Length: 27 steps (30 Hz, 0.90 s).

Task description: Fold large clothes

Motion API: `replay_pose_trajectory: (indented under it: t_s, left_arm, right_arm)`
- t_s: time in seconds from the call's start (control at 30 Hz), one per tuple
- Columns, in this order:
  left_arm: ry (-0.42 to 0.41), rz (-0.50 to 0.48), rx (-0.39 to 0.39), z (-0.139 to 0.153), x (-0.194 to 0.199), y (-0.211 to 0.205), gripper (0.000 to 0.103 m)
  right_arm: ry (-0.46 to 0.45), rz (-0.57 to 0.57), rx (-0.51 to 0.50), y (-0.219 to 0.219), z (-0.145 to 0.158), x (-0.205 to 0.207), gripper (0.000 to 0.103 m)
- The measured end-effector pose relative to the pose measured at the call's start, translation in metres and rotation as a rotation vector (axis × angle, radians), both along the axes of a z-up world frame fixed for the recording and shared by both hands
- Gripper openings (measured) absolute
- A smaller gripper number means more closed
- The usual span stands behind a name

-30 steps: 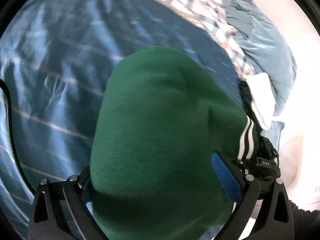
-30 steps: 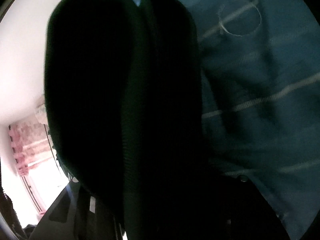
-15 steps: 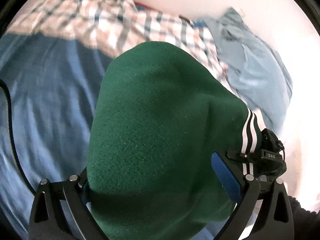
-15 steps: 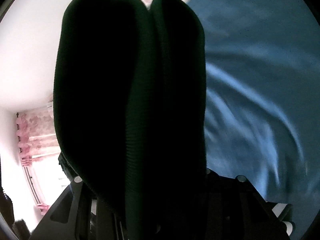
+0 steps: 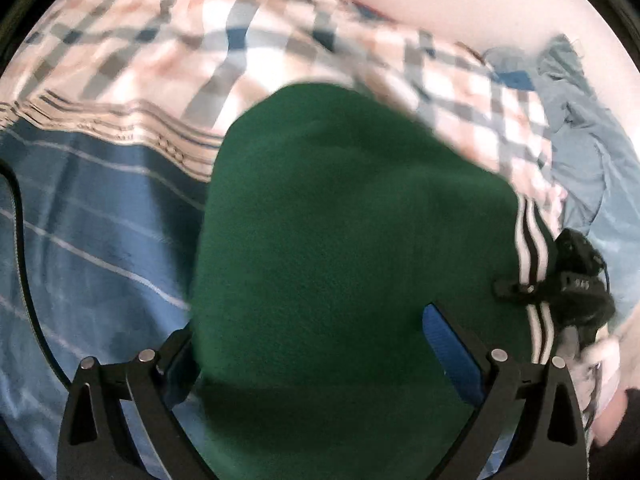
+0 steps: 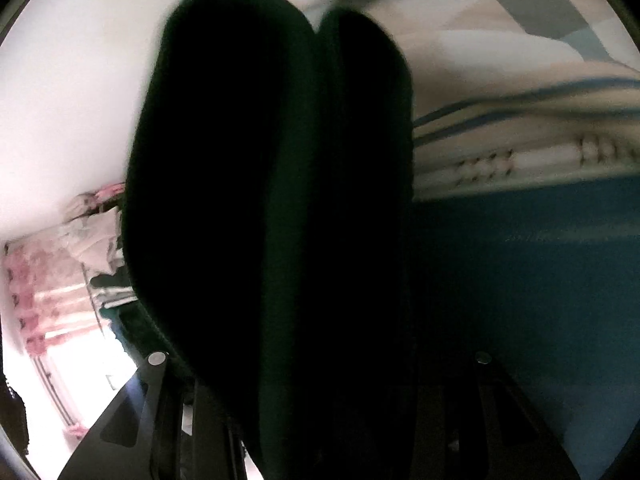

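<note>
Green fleece garment [image 5: 340,264] with black-and-white striped trim [image 5: 534,248], bunched high and filling the middle of the left wrist view. Hung draped between the two black fingers of the left hand-held gripper [image 5: 320,392], blue pads [image 5: 452,350] pressed at its sides, jaws spread fairly wide around the thick fold and holding it. Raised above a dark blue bedsheet with thin pale stripes [image 5: 96,248]. Beyond it, spread across the top, a blurred plaid blanket in peach, white and grey-blue checks [image 5: 168,52] with a striped border. Further right, crumpled against the pale wall, a light blue denim-like garment [image 5: 588,152]. At the right edge of the green fleece, gripped at the striped trim by the right hand-held gripper [image 5: 576,288], seen from outside as a black block, with the person's hand [image 5: 608,372] behind it.

From the right wrist view, almost everything blocked: same fleece [image 6: 272,220], backlit to near black, standing as two thick upright folds pinched in the right hand-held gripper [image 6: 320,380], fingertips hidden under the cloth. To the right, blue sheet [image 6: 528,280] and blanket border [image 6: 520,164], smeared by motion. To the left, pink floral curtain [image 6: 36,288] beside a bright window.
</note>
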<state>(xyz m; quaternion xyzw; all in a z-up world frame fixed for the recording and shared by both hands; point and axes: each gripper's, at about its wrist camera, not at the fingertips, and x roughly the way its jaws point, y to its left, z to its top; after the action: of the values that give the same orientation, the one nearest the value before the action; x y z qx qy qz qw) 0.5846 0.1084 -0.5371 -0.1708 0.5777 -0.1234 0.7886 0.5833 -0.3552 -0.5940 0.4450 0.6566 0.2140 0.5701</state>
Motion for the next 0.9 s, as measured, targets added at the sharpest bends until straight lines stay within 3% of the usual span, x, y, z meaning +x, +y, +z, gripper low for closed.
replay_pose_trajectory:
  t_s: [0.07,0.13,0.2,0.37,0.4,0.43,0.5,0.53,0.67,0.7,0.9]
  left_arm:
    - [0.022,-0.01,-0.006,-0.006,-0.003,0.002,0.102]
    - [0.013,-0.023,0.036,0.002,-0.01,-0.002,0.102]
    - [-0.011,-0.027,0.113,0.019,-0.02,-0.006,0.102]
    - [-0.085,0.042,0.312,0.059,-0.048,-0.015,0.102]
    - [-0.104,0.053,0.356,0.071,-0.062,-0.021,0.102]
    - [-0.118,0.065,0.388,0.079,-0.072,-0.025,0.102]
    - [-0.134,0.082,0.435,0.094,-0.092,-0.034,0.102]
    - [-0.128,0.086,0.454,0.103,-0.107,-0.041,0.102]
    - [-0.111,0.08,0.51,0.134,-0.141,-0.061,0.102]
    - [-0.118,0.081,0.508,0.146,-0.152,-0.064,0.102]
    - [-0.188,0.082,0.486,0.246,-0.23,-0.082,0.102]
  right_arm:
    - [0.015,0.005,0.009,-0.006,-0.009,0.0,0.044]
    - [0.007,0.023,-0.051,-0.008,-0.003,-0.018,0.057]
    - [-0.031,0.059,-0.237,-0.005,0.019,-0.012,0.083]
    - [-0.178,0.122,-0.692,0.02,0.097,-0.05,0.092]
    - [-0.2,0.136,-0.795,0.049,0.115,-0.072,0.092]
    - [-0.211,0.148,-0.857,0.042,0.122,-0.075,0.093]
    - [-0.212,0.187,-0.984,0.047,0.132,-0.121,0.093]
    - [-0.211,0.186,-1.004,0.018,0.135,-0.134,0.093]
    - [-0.214,0.124,-1.083,0.03,0.18,-0.18,0.094]
    - [-0.219,0.105,-1.1,0.073,0.184,-0.176,0.095]
    - [-0.295,0.011,-1.153,0.064,0.344,-0.283,0.095]
